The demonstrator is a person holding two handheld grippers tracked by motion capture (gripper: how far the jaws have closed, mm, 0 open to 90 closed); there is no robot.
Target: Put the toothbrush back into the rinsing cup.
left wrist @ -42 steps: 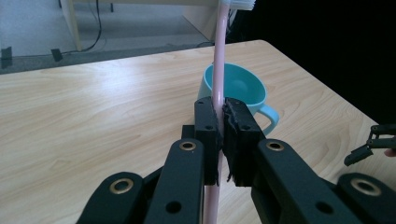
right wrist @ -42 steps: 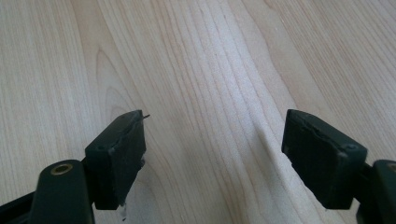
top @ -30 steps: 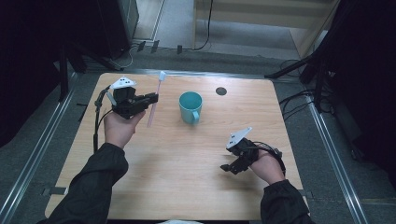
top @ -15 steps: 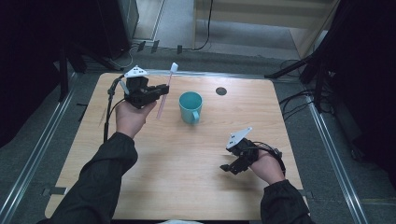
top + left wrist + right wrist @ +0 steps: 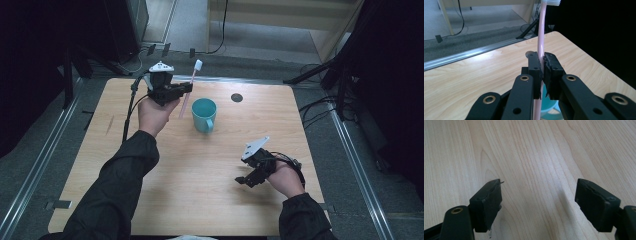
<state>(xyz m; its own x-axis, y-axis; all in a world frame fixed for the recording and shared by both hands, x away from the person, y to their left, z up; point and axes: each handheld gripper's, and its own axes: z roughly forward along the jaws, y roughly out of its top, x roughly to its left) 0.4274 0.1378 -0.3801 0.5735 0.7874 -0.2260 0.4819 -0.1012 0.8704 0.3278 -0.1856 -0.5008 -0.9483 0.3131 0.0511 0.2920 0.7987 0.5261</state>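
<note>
- The table (image 5: 150, 200) has bare wood across the lower half of the high view, so there is open room for moving; its far edge runs close behind the cup.
- The teal cup (image 5: 204, 114) stands upper centre.
- The left gripper (image 5: 186, 88), upper left, clamps the pink toothbrush (image 5: 189, 90) mid-handle, bristles up, just left of the cup. I would centre the handle's lower end over the mouth before lowering.
- The right gripper (image 5: 241, 180), lower right, hovers with jaws spread, empty.
</note>
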